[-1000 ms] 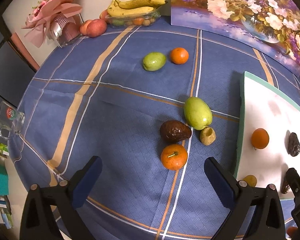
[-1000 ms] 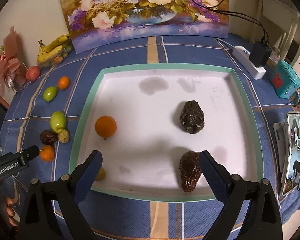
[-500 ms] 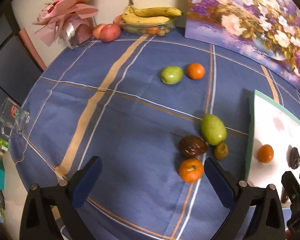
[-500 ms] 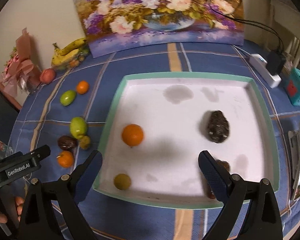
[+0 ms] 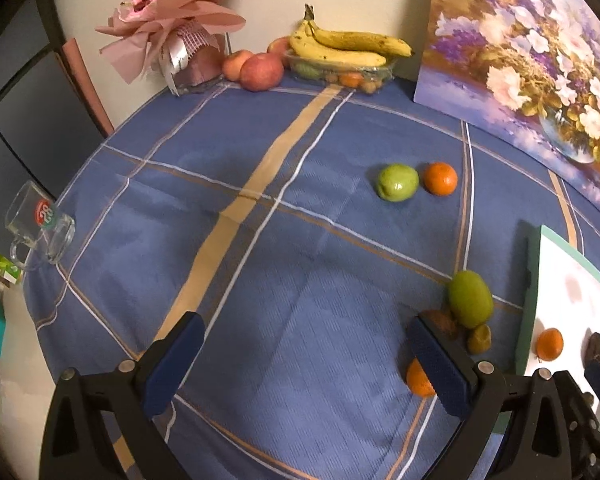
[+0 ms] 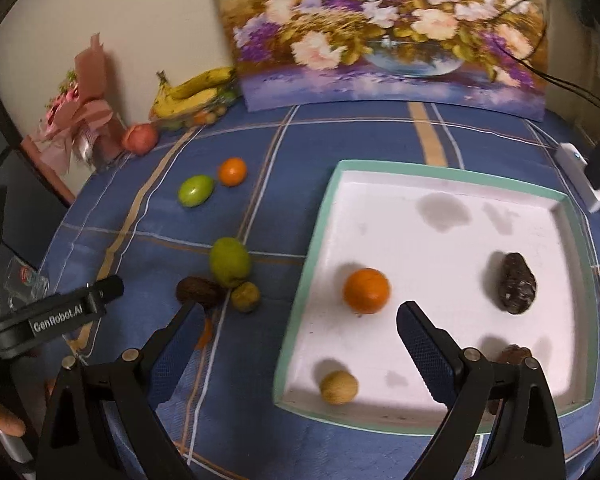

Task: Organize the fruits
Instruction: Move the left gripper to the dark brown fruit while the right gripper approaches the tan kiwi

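A white tray with a green rim (image 6: 320,216) holds an orange (image 6: 366,290), two dark avocados (image 6: 514,282) and a small yellow fruit (image 6: 339,387). On the blue cloth left of it lie a green mango (image 6: 229,261), a dark avocado (image 6: 198,291), a small brownish fruit (image 6: 245,297) and an orange (image 5: 417,380) partly hidden by a finger. Farther back lie a green fruit (image 5: 397,182) and an orange (image 5: 441,178). My left gripper (image 5: 304,360) is open and empty above the cloth. My right gripper (image 6: 300,340) is open and empty above the tray's left rim.
A flower painting (image 6: 384,36) leans on the back wall. Bananas on a clear fruit box (image 5: 344,50), apples (image 5: 260,72) and a pink bouquet (image 5: 172,36) stand at the back left. A glass mug (image 5: 38,226) sits at the left table edge. A power strip (image 6: 580,176) lies right.
Both grippers have swung left and drawn back. The fruit cluster has slid to the right in the left wrist view, and the tray to the right in the right wrist view. Both stay open.
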Tool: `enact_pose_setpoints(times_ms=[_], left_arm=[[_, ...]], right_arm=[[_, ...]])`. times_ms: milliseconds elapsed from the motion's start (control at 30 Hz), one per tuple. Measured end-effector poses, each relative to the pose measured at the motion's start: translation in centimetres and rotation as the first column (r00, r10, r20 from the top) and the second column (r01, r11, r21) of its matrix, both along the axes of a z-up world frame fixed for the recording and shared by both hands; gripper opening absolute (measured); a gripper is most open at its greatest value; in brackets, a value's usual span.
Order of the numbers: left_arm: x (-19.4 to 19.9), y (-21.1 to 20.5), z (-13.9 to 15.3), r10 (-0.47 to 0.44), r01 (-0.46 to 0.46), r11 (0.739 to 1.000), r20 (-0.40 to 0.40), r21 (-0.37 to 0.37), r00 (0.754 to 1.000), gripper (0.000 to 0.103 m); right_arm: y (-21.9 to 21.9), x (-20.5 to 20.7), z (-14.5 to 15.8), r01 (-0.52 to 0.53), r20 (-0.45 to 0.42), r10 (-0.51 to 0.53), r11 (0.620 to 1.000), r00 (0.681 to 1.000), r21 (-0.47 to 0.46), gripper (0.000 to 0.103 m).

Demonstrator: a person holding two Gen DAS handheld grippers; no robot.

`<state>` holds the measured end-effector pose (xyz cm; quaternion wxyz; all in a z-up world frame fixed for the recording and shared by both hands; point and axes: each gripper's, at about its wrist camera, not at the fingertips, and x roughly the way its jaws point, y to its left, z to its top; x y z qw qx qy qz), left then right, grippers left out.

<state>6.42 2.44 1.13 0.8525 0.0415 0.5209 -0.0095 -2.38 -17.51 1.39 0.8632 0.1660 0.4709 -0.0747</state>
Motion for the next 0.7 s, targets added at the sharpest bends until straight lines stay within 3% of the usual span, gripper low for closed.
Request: enact_pose_setpoints(times_ms=[167,300,500,633,700], left_arm=[[0.8,0.0,0.0,-0.018,0.017,0.999,-0.024,-0.047,1.000,0.103],[1.1,0.0,-0.3,-0.018,0.010,0.992,-0.062,-0.130,0.998,0.103],[1.6,-1.2,-0.8,-0.043,0.029,0.988,-0.091,-0.151,0.995,0.101],[2.1,-2.1,-1.5,-0.078,0.057,0.983,-0.116,-0.172,0.990,0.093],[2.3,-2.5,-1.9,-0.086,0.062,0.982,-0.130,-0.181,0.988,0.093]], right_arm=[[0.3,0.9,0.3,-0.007,0.004,0.007,1.000,1.000,-0.003,0.097],[0.6,1.6,0.7,-0.023,0.022,0.023,1.000,0.999,-0.004,0.097],[0.9,2.8,0.6,-0.054,0.015,0.054,0.998,0.998,-0.032,0.095],[0.6,3.6,0.0,-0.054,0.001,0.054,0.998,0.999,-0.008,0.066],[0.3,3.9,-0.4,-0.049,-0.006,0.050,0.999,0.999,0.005,0.065]])
